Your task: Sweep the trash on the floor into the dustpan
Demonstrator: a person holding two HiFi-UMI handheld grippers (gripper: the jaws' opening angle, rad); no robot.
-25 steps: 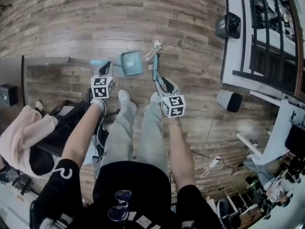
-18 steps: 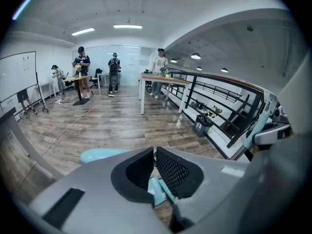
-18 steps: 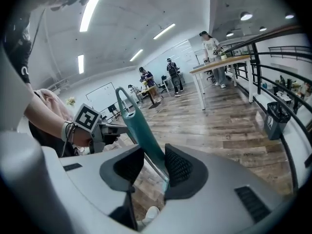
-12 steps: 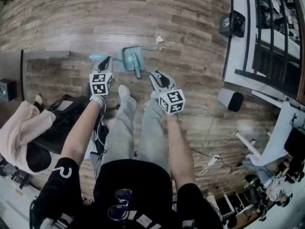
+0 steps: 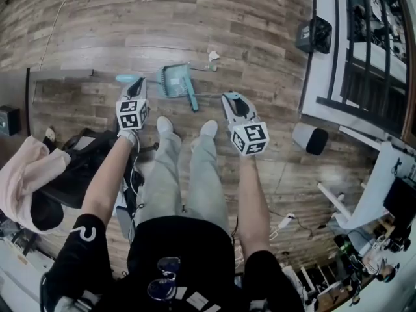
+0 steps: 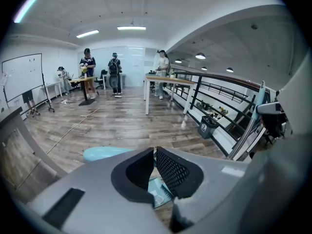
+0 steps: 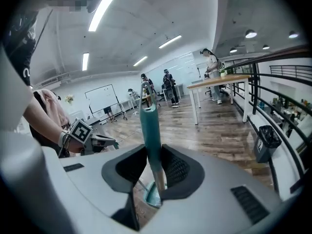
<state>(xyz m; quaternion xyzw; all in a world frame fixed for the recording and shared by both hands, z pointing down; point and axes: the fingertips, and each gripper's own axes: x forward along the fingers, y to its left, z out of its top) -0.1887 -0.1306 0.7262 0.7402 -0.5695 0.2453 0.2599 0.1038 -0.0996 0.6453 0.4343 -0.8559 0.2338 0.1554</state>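
left claw [image 6: 154, 151]: squeezed nearly together, just a sliver between the pads. Couldn't tell if anything thin was pinched in there.
right claw [image 7: 155, 152]: clamped on the broom [image 7: 150, 126], about where the teal grip meets the thinner shaft. The grip end stuck up past the jaws.
broom head: down by the near right corner of the dustpan [image 5: 174, 81]. Touching or just beside it, couldn't say which.
dustpan: on the floor [image 5: 195, 18], just right of my left claw.
trash [image 5: 213, 55]: a crumpled white scrap on the floor beyond the pan's far right corner, near it but clear of it.
done so far: tools in place, that's about it imo.
left to do: the actual sweep. The scrap wasn't in the pan yet, so I figured the broom had to get behind it and drag it in.
not sure: whether anything small was already in the pan.
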